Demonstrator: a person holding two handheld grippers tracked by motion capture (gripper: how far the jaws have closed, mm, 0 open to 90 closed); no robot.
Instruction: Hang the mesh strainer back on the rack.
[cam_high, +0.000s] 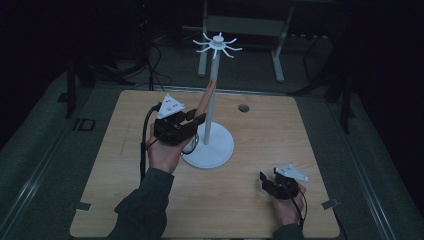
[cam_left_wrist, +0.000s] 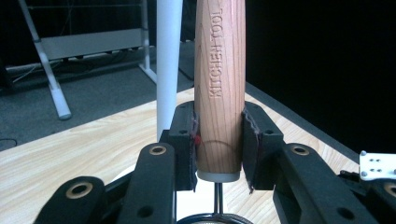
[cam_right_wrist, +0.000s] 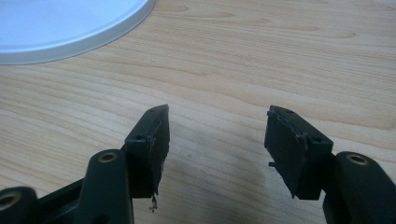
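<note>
A white stand (cam_high: 211, 107) rises from a round base (cam_high: 215, 150) mid-table, with a ring of hooks (cam_high: 218, 45) on top. My left gripper (cam_high: 196, 119) is beside its pole, shut on a wooden handle (cam_high: 206, 96) that tilts up along the pole. In the left gripper view the pads press both sides of this handle (cam_left_wrist: 219, 88), stamped KITCHEN TOOL, with the pole (cam_left_wrist: 168, 60) just behind to the left. A thin metal shaft (cam_left_wrist: 217, 198) runs below the handle. My right gripper (cam_high: 266, 180) rests low at the front right, open and holding nothing (cam_right_wrist: 217, 135).
The wooden table (cam_high: 125, 165) has a small round hole (cam_high: 243, 107) near its far edge. The stand's base (cam_right_wrist: 60, 23) lies beyond my right gripper. A grey metal frame (cam_high: 277, 50) stands on the dark floor beyond the table.
</note>
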